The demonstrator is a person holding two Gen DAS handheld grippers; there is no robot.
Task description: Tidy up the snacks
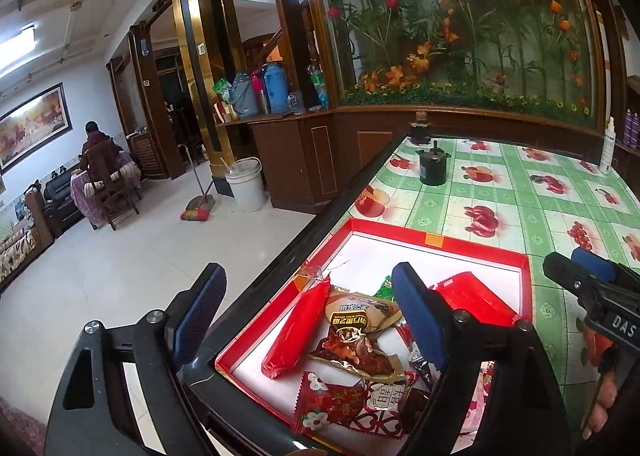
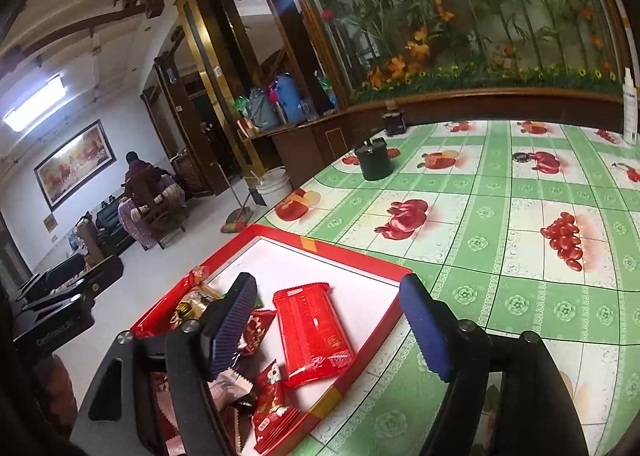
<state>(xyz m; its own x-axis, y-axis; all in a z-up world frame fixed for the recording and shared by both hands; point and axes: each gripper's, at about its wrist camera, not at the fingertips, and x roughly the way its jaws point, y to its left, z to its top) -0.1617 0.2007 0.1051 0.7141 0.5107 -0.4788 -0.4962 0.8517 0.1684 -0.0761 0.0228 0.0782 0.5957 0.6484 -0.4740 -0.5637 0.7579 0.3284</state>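
Observation:
A shallow red box with a white floor (image 1: 440, 242) (image 2: 360, 258) lies at the table's near left corner. In it lie several snacks: a red sausage stick (image 1: 298, 330), a brown-gold meat packet (image 1: 360, 332), a red flowered candy pack (image 1: 336, 404), and a flat red packet (image 2: 314, 334) (image 1: 476, 296). My left gripper (image 1: 316, 320) is open and empty, above the box's left edge. My right gripper (image 2: 332, 330) is open and empty, over the box's right part, astride the flat red packet; its body also shows in the left wrist view (image 1: 592, 296).
The table has a green fruit-print cloth (image 2: 520, 256). A dark green canister (image 2: 374, 160) (image 1: 432, 166), a dark jar (image 2: 394, 122) and a white spray bottle (image 2: 630, 108) stand toward the far side. The floor drops off left of the table; a person sits far left (image 1: 98, 160).

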